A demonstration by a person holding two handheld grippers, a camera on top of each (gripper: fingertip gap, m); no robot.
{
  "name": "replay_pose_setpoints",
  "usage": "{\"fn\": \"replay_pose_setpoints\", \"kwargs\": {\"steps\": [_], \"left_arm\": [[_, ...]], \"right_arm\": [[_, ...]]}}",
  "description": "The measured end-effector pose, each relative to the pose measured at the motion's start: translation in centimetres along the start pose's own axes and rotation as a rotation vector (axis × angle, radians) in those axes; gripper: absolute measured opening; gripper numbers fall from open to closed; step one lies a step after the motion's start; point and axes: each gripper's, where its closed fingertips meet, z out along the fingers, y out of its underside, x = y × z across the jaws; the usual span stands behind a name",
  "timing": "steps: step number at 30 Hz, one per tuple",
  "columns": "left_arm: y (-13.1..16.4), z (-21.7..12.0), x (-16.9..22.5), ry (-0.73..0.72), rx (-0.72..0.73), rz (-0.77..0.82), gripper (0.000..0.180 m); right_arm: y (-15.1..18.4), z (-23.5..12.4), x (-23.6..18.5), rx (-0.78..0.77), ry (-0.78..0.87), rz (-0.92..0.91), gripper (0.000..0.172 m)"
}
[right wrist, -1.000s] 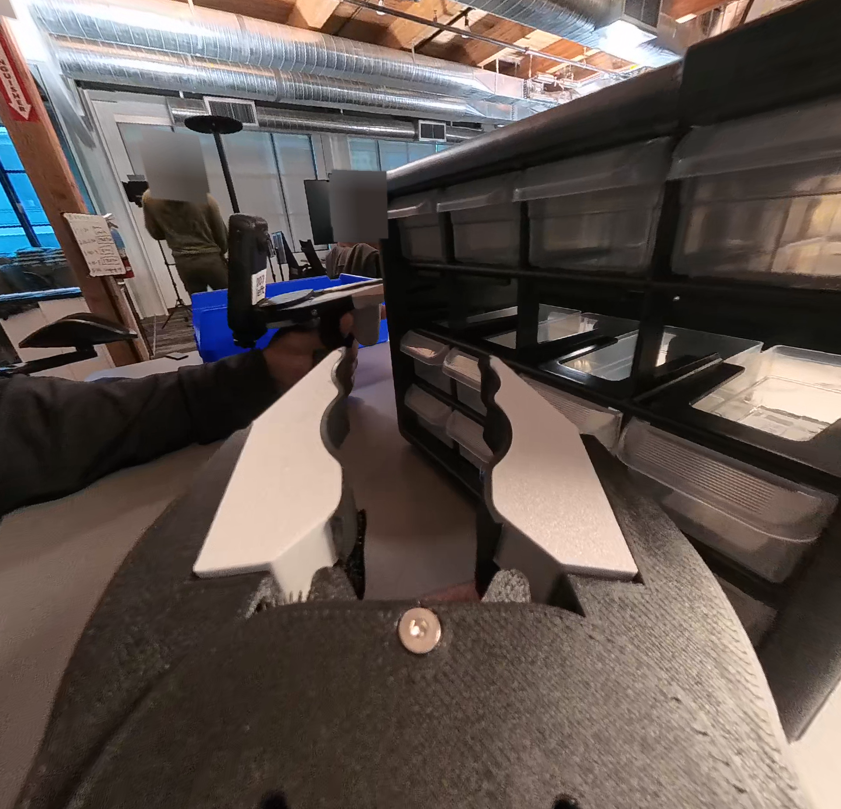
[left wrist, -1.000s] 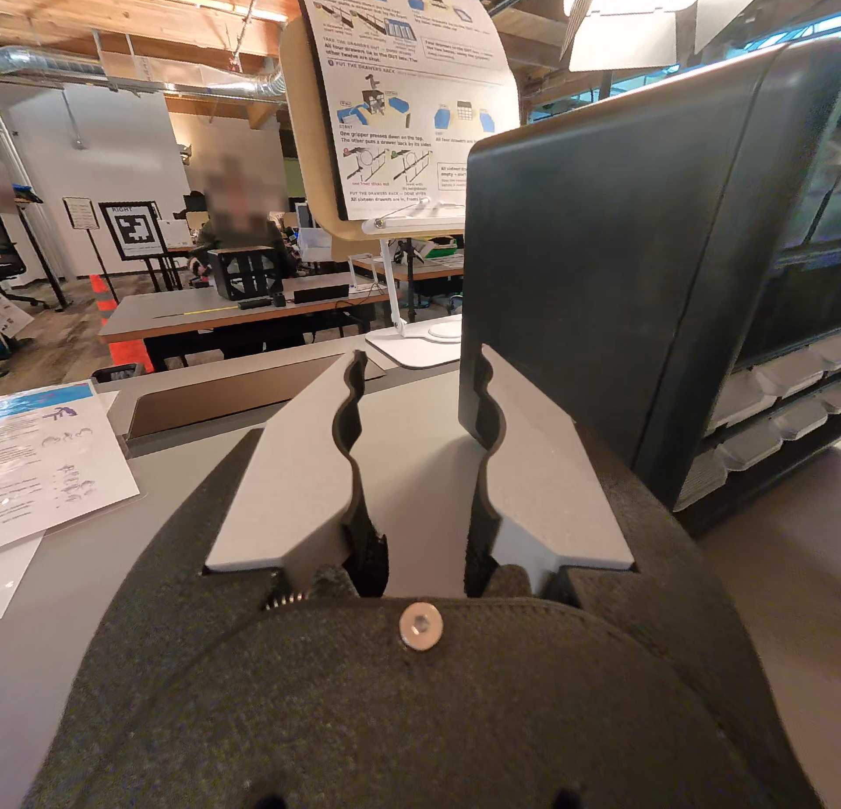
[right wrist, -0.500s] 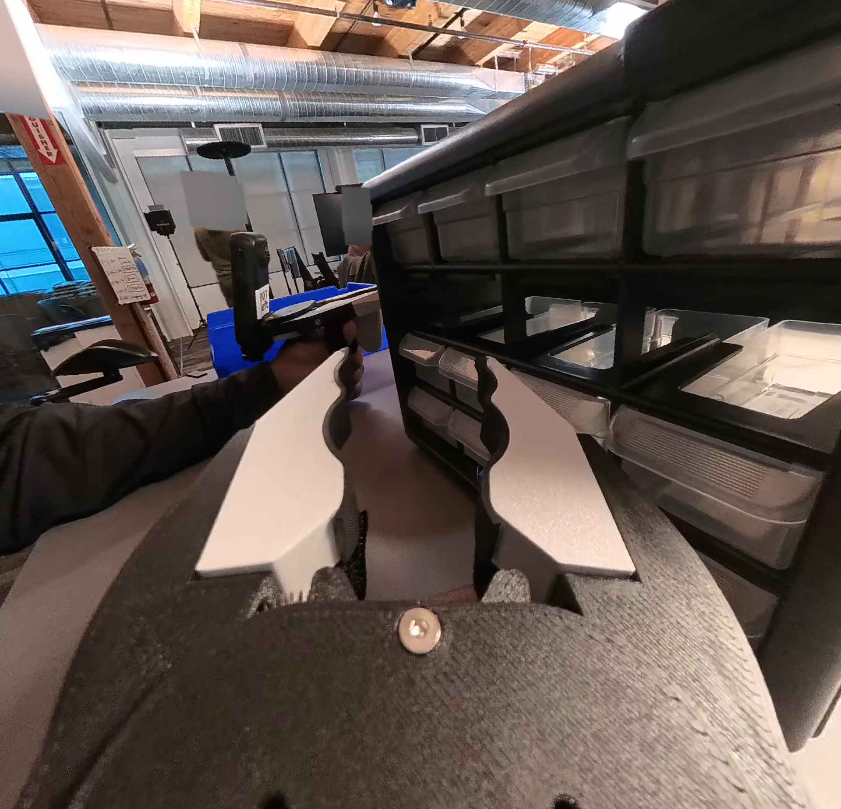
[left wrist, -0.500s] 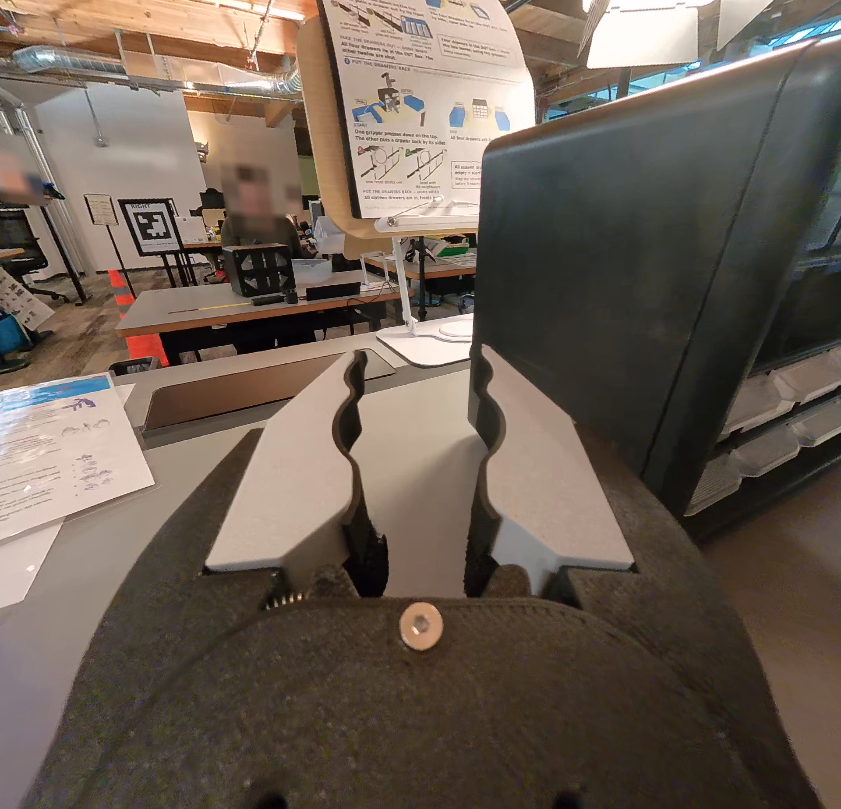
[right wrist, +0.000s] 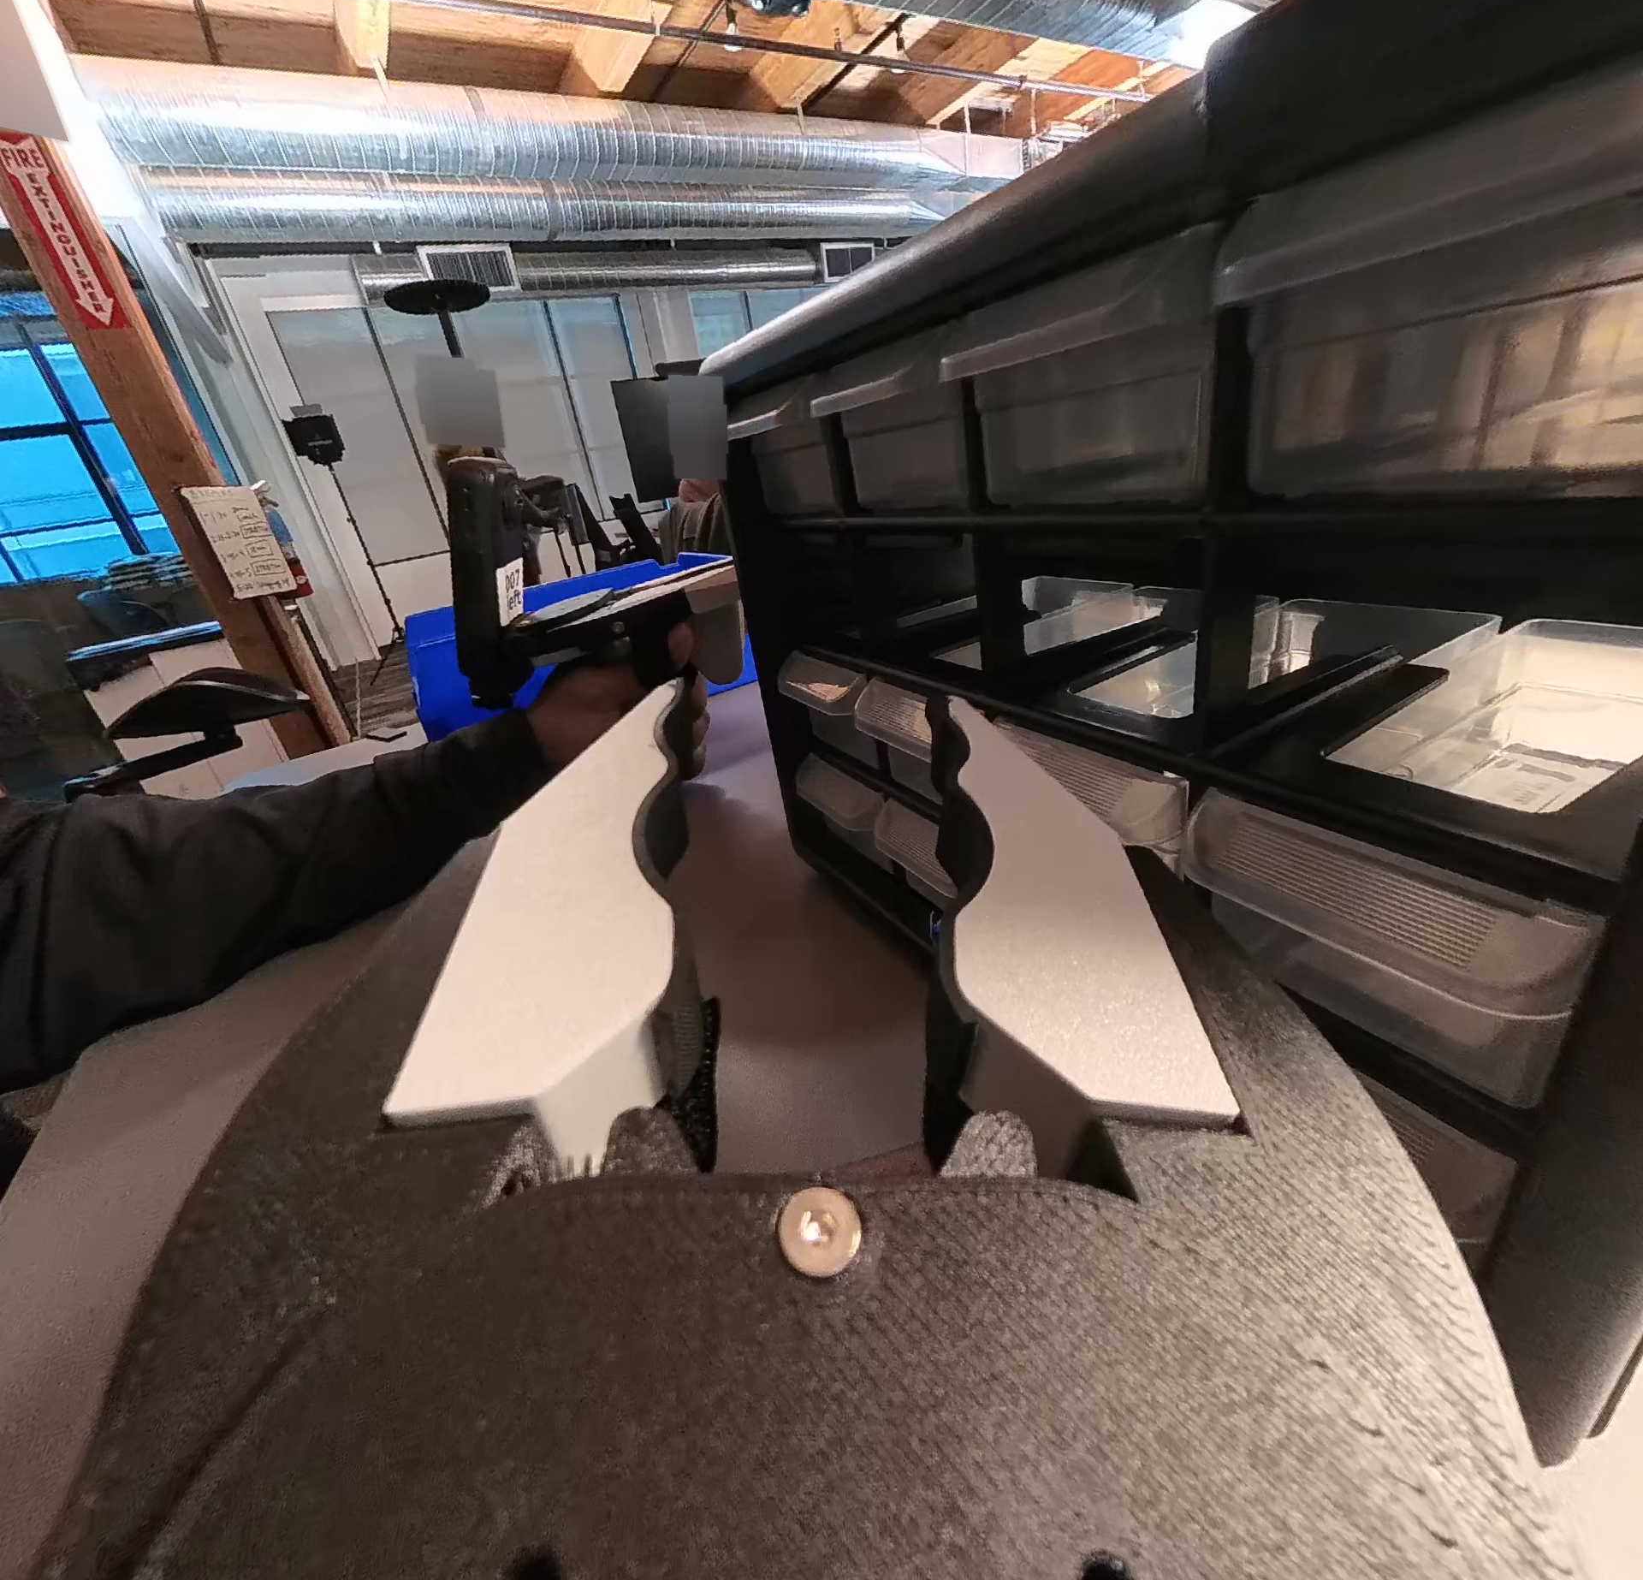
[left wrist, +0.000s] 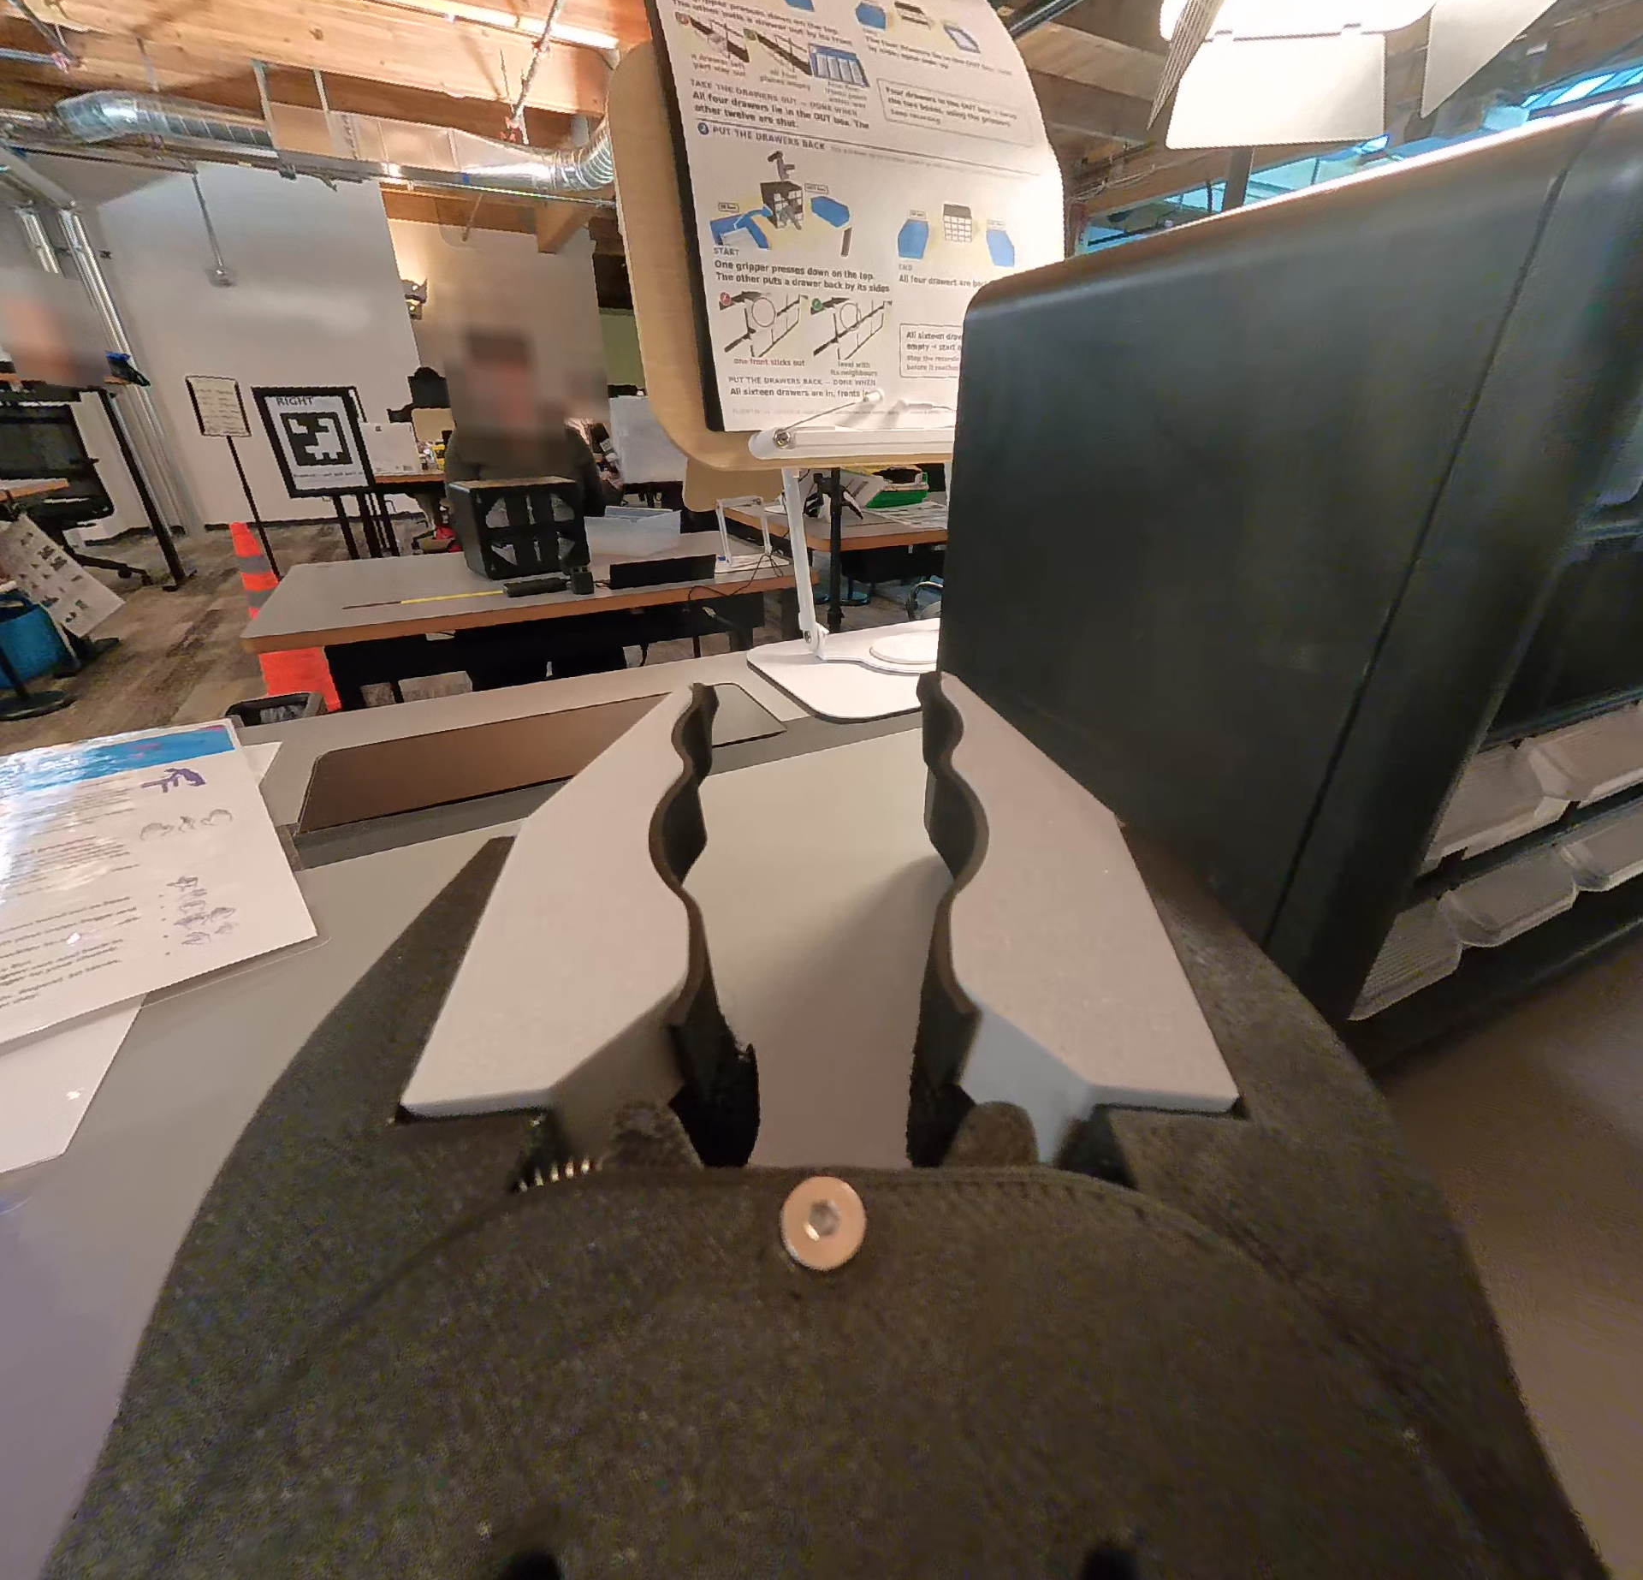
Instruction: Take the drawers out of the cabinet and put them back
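Note:
The black drawer cabinet [left wrist: 1245,515] stands on the grey table; the left wrist view shows its plain side, the right wrist view its front [right wrist: 1209,559]. Clear drawers [right wrist: 1093,417] fill the top row. The second row's slots look open, with clear drawers [right wrist: 1467,737] seen through them behind the cabinet. The lower rows hold clear drawers [right wrist: 1378,906]. My left gripper [left wrist: 813,710] is open and empty beside the cabinet's left side; it also shows in the right wrist view [right wrist: 702,621], held by a hand. My right gripper [right wrist: 809,719] is open and empty in front of the cabinet's lower left corner.
An instruction sheet on a white stand [left wrist: 853,159] rises behind the cabinet. Papers [left wrist: 116,870] lie at the table's left. A blue bin [right wrist: 569,630] stands beyond the left gripper. People sit at desks farther off.
Both grippers have risen and moved a little nearer the cabinet. The right jaws have narrowed slightly. Nothing was taken hold of.

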Motion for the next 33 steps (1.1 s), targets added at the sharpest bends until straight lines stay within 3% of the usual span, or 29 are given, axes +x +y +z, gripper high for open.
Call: {"fn": "replay_pose_setpoints", "kwargs": {"steps": [22,27,33], "left_arm": [[-0.8,-0.4,-0.3,-0.048,-0.027,0.009,0.048],[-4.4,-4.2,-2.8,-0.217,-0.122,-0.044,0.050],[-6.8,-12.2,-11.5,-0.528,-0.403,0.017,0.052]], "right_arm": [[-0.1,0.0,0.3,0.006,0.033,-0.016,0.055],[0.0,0.1,0.1,0.001,0.023,-0.024,0.054],[0.1,0.2,-0.1,-0.008,0.016,-0.028,0.053]]}}
